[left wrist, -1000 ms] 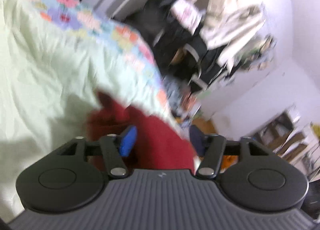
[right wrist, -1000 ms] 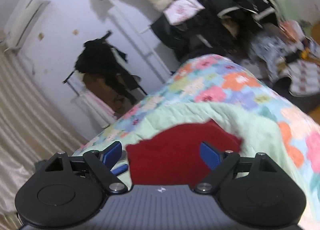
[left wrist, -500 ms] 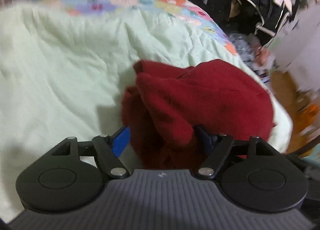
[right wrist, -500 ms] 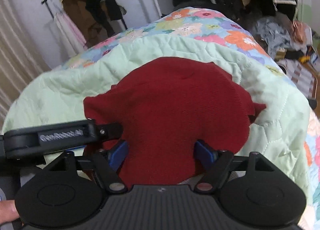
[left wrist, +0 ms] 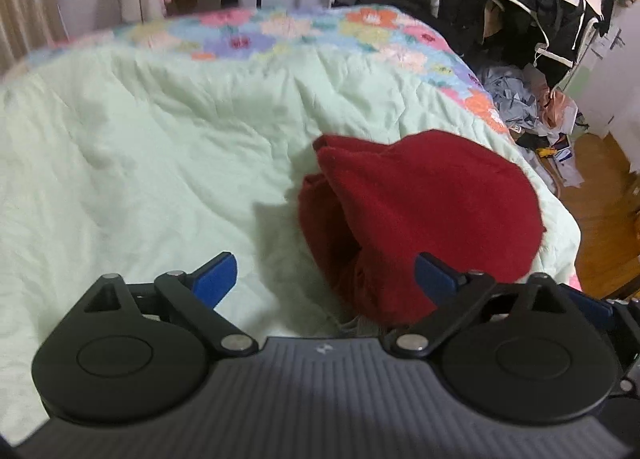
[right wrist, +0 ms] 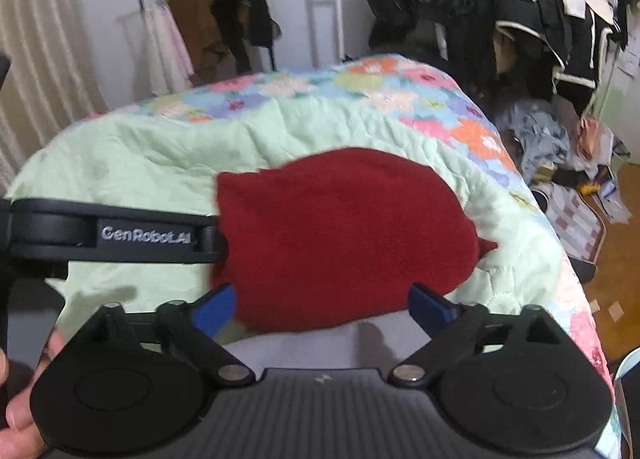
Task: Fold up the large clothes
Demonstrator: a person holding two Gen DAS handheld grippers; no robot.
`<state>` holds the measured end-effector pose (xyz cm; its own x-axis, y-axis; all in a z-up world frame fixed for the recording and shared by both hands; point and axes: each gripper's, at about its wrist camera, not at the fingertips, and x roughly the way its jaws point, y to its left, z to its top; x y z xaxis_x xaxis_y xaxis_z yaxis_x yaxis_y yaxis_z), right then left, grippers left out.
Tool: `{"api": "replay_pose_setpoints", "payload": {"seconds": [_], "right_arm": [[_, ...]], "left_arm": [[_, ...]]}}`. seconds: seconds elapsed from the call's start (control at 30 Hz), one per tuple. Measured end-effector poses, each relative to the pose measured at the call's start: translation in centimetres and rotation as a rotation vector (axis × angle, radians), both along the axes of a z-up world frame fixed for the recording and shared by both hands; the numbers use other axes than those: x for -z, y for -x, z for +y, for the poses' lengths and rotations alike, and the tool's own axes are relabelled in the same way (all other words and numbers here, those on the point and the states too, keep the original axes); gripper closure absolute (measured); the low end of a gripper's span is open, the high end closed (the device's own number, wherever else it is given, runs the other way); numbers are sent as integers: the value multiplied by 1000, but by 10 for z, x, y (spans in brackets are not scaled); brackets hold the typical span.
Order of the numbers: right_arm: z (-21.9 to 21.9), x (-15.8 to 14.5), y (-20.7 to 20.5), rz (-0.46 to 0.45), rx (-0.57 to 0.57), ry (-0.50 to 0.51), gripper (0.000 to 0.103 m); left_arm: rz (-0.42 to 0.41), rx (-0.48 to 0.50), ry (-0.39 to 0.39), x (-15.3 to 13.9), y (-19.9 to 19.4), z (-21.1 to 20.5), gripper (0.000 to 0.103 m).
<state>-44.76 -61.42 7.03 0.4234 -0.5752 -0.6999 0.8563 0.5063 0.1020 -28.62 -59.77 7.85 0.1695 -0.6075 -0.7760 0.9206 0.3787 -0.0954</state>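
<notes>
On the pale green quilt (left wrist: pixel 152 147) near its right edge: a dark red knit garment (left wrist: pixel 420 211) in a rounded, bunched fold, fuzzy, with layered edges at its left. Left gripper (left wrist: pixel 324 279) and right gripper (right wrist: pixel 320 305) both just opened wide, blue pads clear of the cloth; "GenRobot.AI" legible on the left gripper's side in the right view.
</notes>
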Motion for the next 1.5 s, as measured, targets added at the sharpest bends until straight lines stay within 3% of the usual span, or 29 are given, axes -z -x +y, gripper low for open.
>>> {"api": "replay_pose_setpoints", "payload": {"seconds": [0.27,0.43,0.53,0.7,0.83,0.97,1.3,1.5], "right_arm": [[25,-11,4,71,40,44,6],[27,-6,17,88,105,41,5],[21,-2,24,92,132,1,5],[19,0,32,55,165,-35,5],[19,5,33,78,166,-28,5],[18,10,31,88,169,-29,4],[16,24,32,57,149,-77,3],[15,33,32,74,152,-72,2]], "left_arm": [[-95,15,-60,-9,21,16,0],[-92,-3,-99,-3,27,16,0],[-93,-42,-168,5,33,10,0],[-80,-61,-155,6,40,10,0],[-125,-51,-153,4,48,13,0],[-119,-47,-143,1,50,19,0],[-254,-67,-128,-8,67,30,0],[-289,-52,-125,-12,74,36,0]]}}
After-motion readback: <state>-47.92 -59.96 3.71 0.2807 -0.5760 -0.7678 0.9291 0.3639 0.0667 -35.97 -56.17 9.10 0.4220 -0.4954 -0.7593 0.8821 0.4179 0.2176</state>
